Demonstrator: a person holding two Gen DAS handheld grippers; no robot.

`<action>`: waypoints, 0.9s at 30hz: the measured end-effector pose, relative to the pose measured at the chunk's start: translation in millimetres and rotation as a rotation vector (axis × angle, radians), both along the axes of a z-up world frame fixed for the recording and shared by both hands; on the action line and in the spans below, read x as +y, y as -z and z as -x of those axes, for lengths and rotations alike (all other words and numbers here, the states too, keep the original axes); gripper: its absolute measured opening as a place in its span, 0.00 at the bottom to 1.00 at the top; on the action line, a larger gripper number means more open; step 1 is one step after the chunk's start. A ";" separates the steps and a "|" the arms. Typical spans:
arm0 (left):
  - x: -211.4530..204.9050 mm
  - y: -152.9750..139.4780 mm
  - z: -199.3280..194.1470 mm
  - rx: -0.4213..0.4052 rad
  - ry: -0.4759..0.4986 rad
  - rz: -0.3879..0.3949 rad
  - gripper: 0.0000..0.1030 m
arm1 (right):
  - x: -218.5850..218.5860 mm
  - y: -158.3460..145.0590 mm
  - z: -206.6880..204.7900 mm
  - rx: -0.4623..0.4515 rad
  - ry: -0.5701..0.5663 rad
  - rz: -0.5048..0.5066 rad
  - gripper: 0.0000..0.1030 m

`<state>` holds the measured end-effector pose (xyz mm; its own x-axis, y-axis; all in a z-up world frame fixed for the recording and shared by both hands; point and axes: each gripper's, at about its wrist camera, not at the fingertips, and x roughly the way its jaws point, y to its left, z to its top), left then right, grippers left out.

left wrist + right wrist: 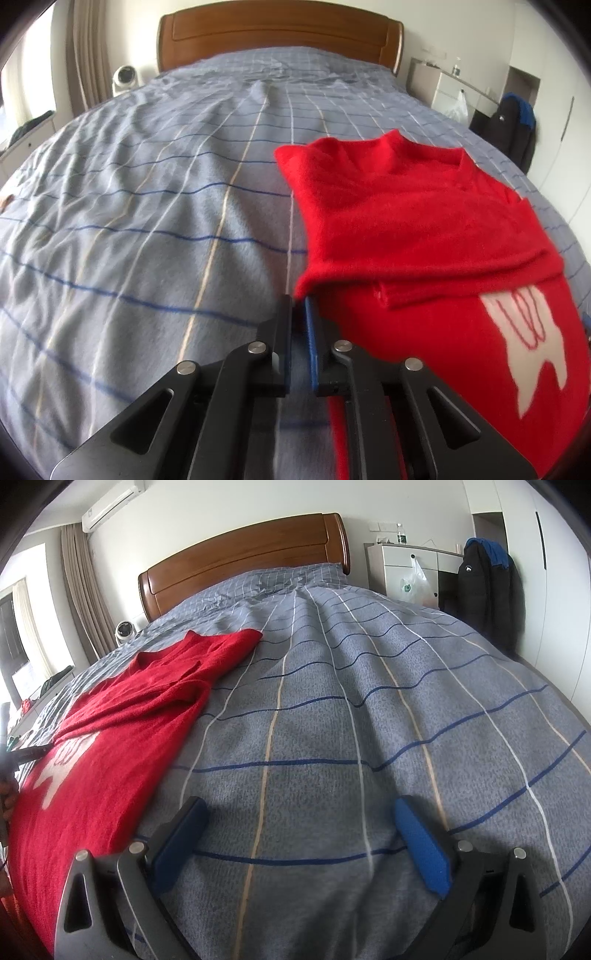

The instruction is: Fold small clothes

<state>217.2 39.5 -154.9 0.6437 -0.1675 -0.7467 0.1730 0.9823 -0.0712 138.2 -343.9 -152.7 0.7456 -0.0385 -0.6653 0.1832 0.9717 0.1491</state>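
Note:
A small red sweater (pixel 413 221) with a white pattern lies on the blue-grey checked bedspread (pixel 147 221), its sleeve folded across the body. My left gripper (pixel 300 300) is shut on the sleeve's cuff at the sweater's left edge, just above the bed. In the right wrist view the sweater (pixel 122 720) lies to the left. My right gripper (pixel 299 808) is open and empty, above bare bedspread (pixel 351 720) to the right of the sweater. The left gripper's tip (pixel 33 753) shows at that view's left edge.
A wooden headboard (pixel 277 37) stands at the far end of the bed. A white fan (pixel 125 78) sits at the left of it. A white cabinet (pixel 406 565) with a plastic bag and a dark jacket (pixel 484 590) stand at the right.

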 end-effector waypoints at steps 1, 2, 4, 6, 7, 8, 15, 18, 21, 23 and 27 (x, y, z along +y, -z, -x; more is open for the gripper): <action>3.5 -1.1 5.4 0.004 -0.002 -0.010 0.08 | 0.1 -0.1 0.0 -0.001 0.000 -0.001 0.97; 7.4 -1.6 10.4 0.011 0.002 -0.008 0.08 | -0.2 0.0 -0.2 -0.003 -0.001 -0.002 0.97; 19.1 -4.4 22.6 0.017 0.004 0.010 0.12 | -1.1 -0.1 0.3 -0.005 -0.002 -0.003 0.97; 38.3 -11.3 37.1 -0.007 -0.037 0.021 0.34 | -1.0 -0.2 0.2 -0.005 -0.002 -0.003 0.97; 43.9 -13.8 40.4 -0.022 -0.058 0.018 0.56 | -1.0 -0.1 0.0 -0.005 -0.002 -0.003 0.97; 53.7 -18.6 45.0 -0.054 -0.099 0.009 0.73 | -1.0 -0.1 0.3 -0.004 -0.002 -0.003 0.97; 107.0 -21.8 22.8 -0.139 -0.287 -0.018 0.92 | -1.0 0.0 0.7 -0.004 -0.001 -0.002 0.97; 127.1 12.5 11.3 -0.072 -0.332 -0.025 0.94 | -1.0 0.0 0.7 -0.005 -0.002 -0.003 0.97; 138.0 19.4 11.7 -0.074 -0.322 0.059 0.98 | -0.9 0.0 0.5 -0.004 -0.001 -0.003 0.97; 135.6 21.3 9.5 -0.065 -0.312 0.044 0.99 | -1.2 0.1 0.6 -0.004 -0.001 -0.003 0.97; 133.9 22.2 7.1 -0.069 -0.308 0.049 0.99 | -1.2 0.1 0.7 -0.006 -0.001 -0.003 0.97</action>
